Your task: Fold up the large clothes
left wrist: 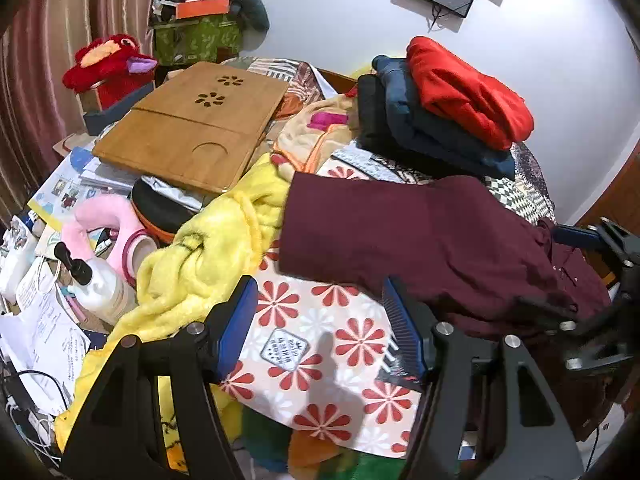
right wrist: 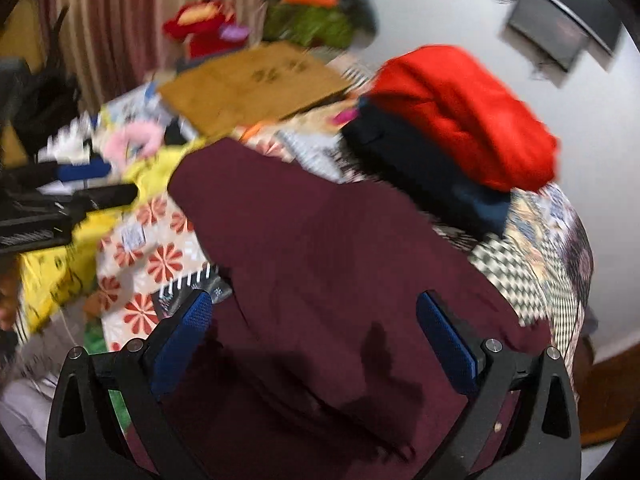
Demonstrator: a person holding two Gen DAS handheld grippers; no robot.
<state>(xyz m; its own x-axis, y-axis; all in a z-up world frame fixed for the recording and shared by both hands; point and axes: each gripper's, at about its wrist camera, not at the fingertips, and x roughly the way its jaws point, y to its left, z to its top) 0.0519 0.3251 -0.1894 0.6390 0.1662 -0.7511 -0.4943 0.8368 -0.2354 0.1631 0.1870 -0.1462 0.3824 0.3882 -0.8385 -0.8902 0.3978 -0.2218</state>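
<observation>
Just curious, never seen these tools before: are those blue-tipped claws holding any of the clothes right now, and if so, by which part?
Nothing is held. The left gripper is open over the flowered sheet; the right gripper is open above the maroon garment.

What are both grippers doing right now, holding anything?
Left gripper: open, nothing between its pads, above the flowered sheet.
Right gripper: open, jaws wide over the maroon garment, not clamped on it.

Home bedroom. Bed (left wrist: 320, 344) under flowered cover, heaped with folded clothes (left wrist: 440, 108), plush toys (left wrist: 108, 66), yellow blanket (left wrist: 208, 256). Striped curtain (left wrist: 52, 40) behind.
</observation>
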